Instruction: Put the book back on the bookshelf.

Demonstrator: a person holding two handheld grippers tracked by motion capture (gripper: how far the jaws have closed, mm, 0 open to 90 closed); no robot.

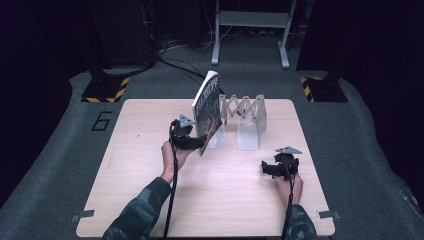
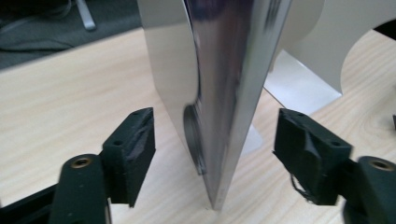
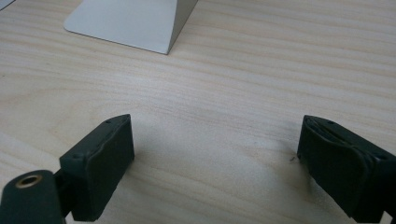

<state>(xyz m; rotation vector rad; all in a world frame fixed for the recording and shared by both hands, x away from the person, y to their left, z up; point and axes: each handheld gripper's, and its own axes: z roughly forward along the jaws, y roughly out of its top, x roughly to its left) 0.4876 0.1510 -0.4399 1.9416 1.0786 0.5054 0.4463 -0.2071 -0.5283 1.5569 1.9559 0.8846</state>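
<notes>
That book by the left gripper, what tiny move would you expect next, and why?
Probably the left gripper closes a little further onto the book. In the left gripper view the book's edge stands on the table between the jaws, with gaps on both sides, so nothing grips it yet. It leans by the white rack.

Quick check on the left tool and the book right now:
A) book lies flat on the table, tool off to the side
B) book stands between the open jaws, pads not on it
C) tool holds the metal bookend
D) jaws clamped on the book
B: in the left gripper view the book stands on edge between the left tool, with a gap between each pad and its covers.
</notes>
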